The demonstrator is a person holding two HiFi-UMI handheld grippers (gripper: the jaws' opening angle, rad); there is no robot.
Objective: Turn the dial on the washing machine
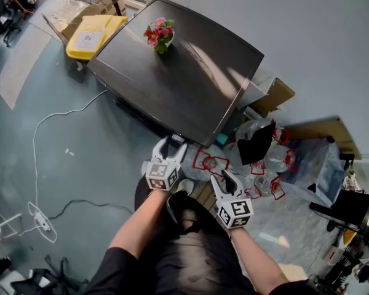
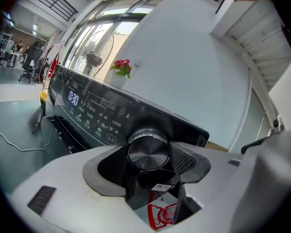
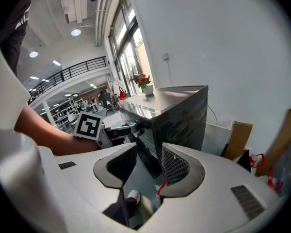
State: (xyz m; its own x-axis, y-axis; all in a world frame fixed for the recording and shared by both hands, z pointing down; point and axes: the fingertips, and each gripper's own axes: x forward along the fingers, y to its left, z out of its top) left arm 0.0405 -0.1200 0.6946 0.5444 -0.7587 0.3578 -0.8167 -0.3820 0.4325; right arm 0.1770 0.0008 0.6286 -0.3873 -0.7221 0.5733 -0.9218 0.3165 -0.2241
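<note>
We see left gripper [image 1: 170,142] fingers clamped on the dial [image 2: 148,152] only in the left gripper view; head view hides it. Our right gripper [image 1: 229,178] fingers apart, empty.

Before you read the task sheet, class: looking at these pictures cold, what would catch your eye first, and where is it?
The big dark washing machine fills the middle of the head view, with a small pot of pink flowers on its lid. At its front edge the left gripper has its jaws either side of the silver dial, apparently gripping it.
</note>
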